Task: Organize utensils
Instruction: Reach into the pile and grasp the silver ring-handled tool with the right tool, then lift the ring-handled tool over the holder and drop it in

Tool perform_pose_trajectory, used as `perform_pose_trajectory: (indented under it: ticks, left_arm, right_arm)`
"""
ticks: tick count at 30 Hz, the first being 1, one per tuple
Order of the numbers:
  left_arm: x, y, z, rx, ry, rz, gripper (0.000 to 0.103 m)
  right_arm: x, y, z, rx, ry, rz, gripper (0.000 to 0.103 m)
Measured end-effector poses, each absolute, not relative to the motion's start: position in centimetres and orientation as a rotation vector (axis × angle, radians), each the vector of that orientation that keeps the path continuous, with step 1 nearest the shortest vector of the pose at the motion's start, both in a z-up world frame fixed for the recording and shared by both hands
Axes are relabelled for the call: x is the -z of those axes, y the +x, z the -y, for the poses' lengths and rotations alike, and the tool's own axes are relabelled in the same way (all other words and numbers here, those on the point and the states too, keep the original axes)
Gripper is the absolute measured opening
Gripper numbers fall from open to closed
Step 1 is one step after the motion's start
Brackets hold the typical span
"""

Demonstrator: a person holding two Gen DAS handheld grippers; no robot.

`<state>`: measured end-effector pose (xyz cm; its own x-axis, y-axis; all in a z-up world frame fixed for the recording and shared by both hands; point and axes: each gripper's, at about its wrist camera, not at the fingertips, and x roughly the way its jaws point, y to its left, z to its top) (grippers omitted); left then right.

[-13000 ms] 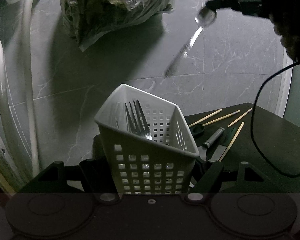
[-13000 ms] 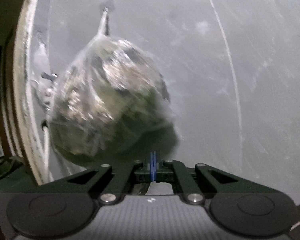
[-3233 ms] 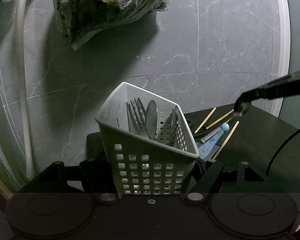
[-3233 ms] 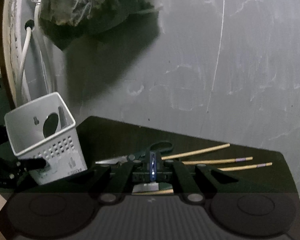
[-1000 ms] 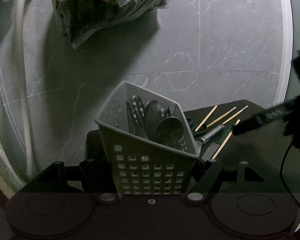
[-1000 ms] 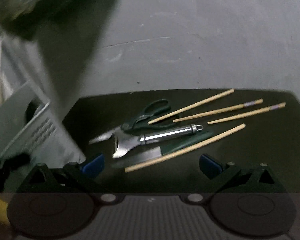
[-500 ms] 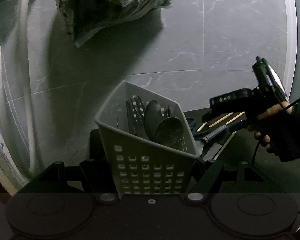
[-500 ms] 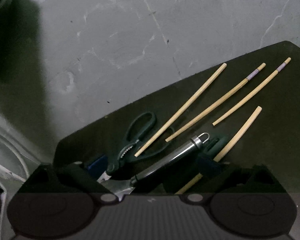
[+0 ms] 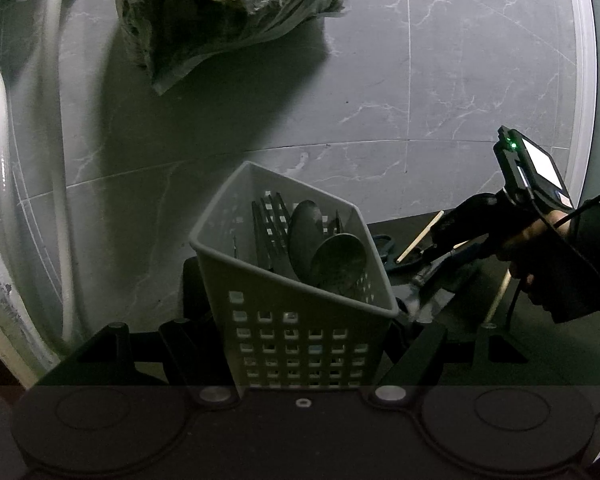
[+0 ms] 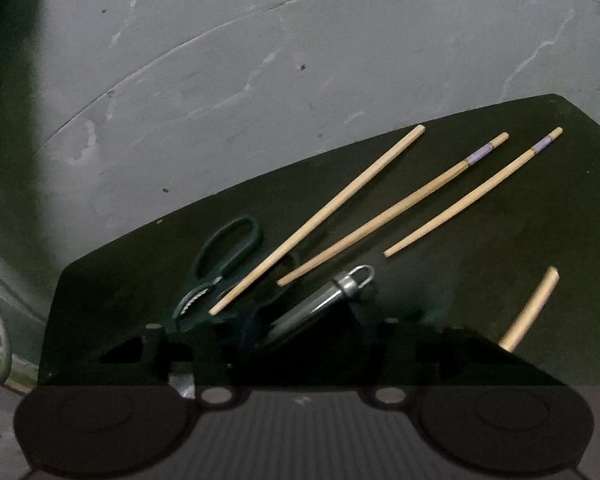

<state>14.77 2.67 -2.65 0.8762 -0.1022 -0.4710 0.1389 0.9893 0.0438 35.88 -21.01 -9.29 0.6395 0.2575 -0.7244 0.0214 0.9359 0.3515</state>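
The left gripper (image 9: 300, 344) is closed on the perforated basket (image 9: 296, 312), its two arms pressed against the lower walls; held this way the open mouth faces up and ahead of the gripper, probably so the other hand can drop things in without the basket sliding. Inside it, forks (image 9: 270, 216) and two spoons (image 9: 336, 258) stand handle-down, bowls and tines above the rim. To the right of the left gripper, the right gripper (image 10: 300, 322) is down low over the dark surface (image 10: 540, 240), where the remaining utensils lie. Its fingers sit either side of the steel-handled tool (image 10: 324, 300), whose ringed end points away from the gripper; whether the jaws have actually closed on the handle cannot be told, since the contact is lost in shadow. Scissors (image 10: 220, 264) lie just ahead and to the left of it, touching one chopstick, and the chopsticks (image 10: 380, 220) fan out ahead, with one more (image 10: 532, 304) off to the right. The steel tool appears chosen next because it lies nearest the basket and on top of its neighbours.
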Motion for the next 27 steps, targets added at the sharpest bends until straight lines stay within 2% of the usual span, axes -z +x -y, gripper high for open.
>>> perform_pose_trajectory:
  ticks: [3,10,16,23,27]
  left_arm:
    - [2.7,14.8,-2.7,0.126,0.076,-0.487,0.076]
    - [2.7,14.8,-2.7,0.126,0.076,-0.486,0.076]
    - [2.7,14.8,-2.7,0.126,0.077,-0.487,0.076]
    - [2.7,14.8,-2.7,0.126,0.077,-0.486,0.076]
    - [2.6,15.0,-2.7,0.128,0.077,-0.484,0.076]
  right_arm:
    - [9.3,36.0,21.3,-0.131,0.341,-0.879,0.036]
    - [8.7,37.5,20.4,-0.102,0.330,-0.928,0.036]
    - [8.8,37.7,19.7,-0.069,0.386,-0.925,0.019]
    - [9.3,36.7,22.1,-0.109,0.619,-0.936,0.018]
    - [8.5,34.9,23.5,-0.180,0.700,-0.876,0.019]
